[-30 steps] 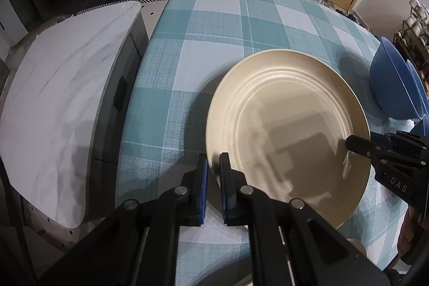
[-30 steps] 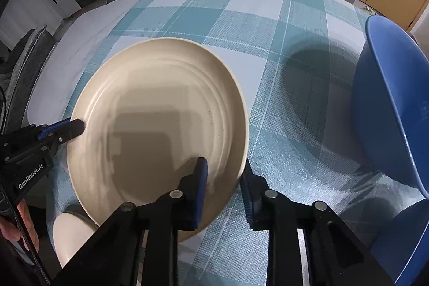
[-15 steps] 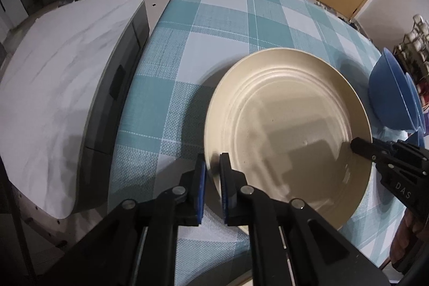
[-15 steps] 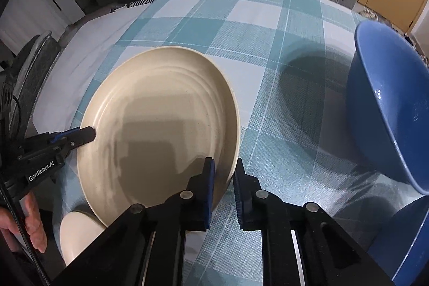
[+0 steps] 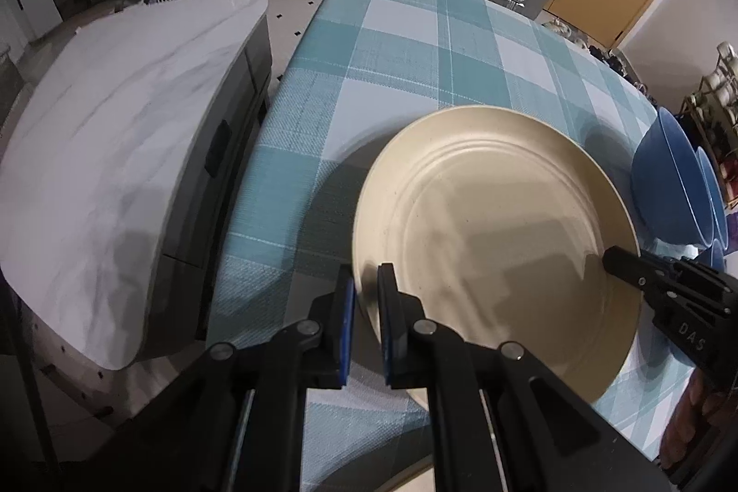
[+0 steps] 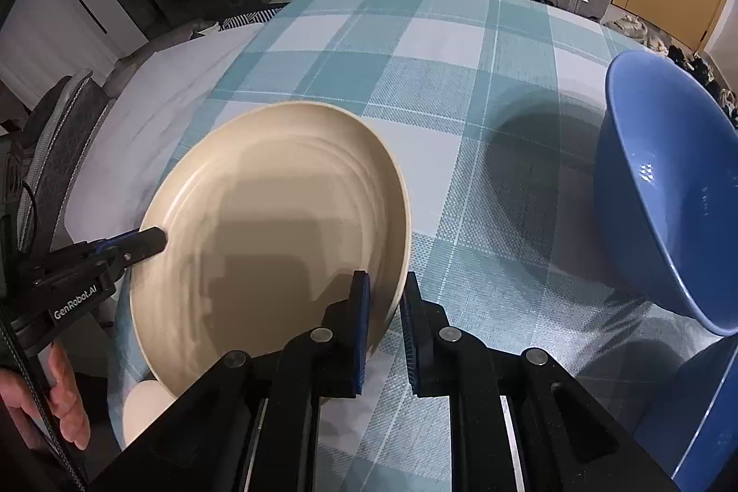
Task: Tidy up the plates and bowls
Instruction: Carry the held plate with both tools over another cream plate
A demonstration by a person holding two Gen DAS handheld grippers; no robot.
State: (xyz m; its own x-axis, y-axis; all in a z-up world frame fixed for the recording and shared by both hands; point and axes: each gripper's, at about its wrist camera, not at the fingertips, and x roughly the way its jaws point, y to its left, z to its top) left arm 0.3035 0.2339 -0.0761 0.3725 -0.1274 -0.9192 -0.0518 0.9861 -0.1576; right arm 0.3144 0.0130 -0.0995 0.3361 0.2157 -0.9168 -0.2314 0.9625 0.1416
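Observation:
A cream plate (image 5: 489, 243) (image 6: 276, 224) hangs tilted above the teal checked tablecloth (image 5: 415, 44) and throws a shadow on it. My left gripper (image 5: 367, 284) is shut on its near left rim and shows in the right wrist view as the left gripper (image 6: 152, 238) at the plate's left edge. My right gripper (image 6: 385, 284) is shut on the opposite rim, with the edge between its blue pads. The left wrist view catches the right gripper (image 5: 620, 259) at the plate's right edge. Nested blue bowls (image 5: 666, 187) stand to the right. One blue bowl (image 6: 669, 187) looms close.
A white marble-look top (image 5: 115, 169) lies left of the table across a gap. A second blue bowl (image 6: 710, 413) and a small cream dish (image 6: 143, 404) sit near the front edge. A hand (image 6: 64, 404) holds the left gripper. Drawers, a basket and suitcases stand beyond the table.
The right gripper's jaws have closed from a wide gap onto the plate's rim. The left grip on the plate is unchanged.

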